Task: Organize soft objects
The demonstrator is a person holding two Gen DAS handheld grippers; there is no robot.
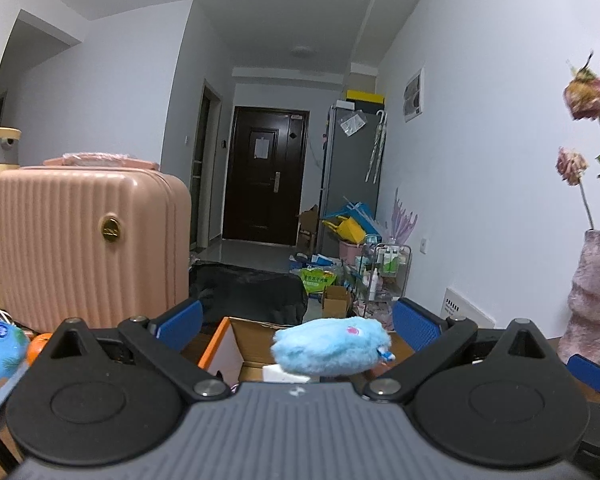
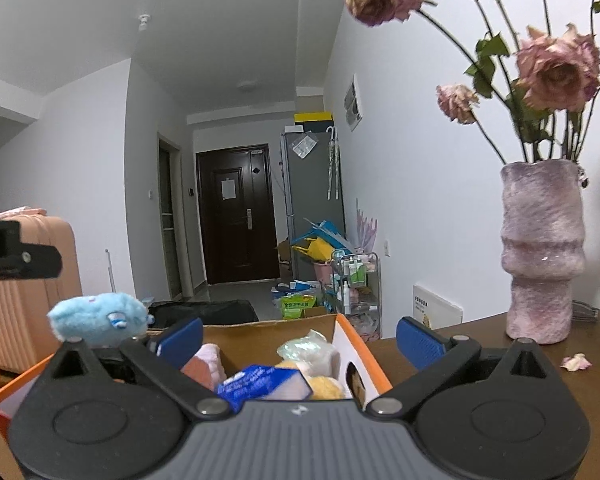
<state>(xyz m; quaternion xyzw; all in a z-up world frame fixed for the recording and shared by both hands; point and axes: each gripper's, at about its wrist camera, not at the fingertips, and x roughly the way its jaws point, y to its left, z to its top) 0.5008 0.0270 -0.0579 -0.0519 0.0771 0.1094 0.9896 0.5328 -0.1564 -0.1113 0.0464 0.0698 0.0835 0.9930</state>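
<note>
Lived-in home: hallway door, suitcase, flower vase.

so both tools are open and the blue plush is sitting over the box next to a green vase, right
Nearly. The vase is purple-pink, not green, as the right wrist view shows. Both tools, left and right, are open, and the blue plush is over the box.

Both wrist cameras sit low over the desk, facing the hallway door; both see the cardboard box, near, and blue plush.
</note>
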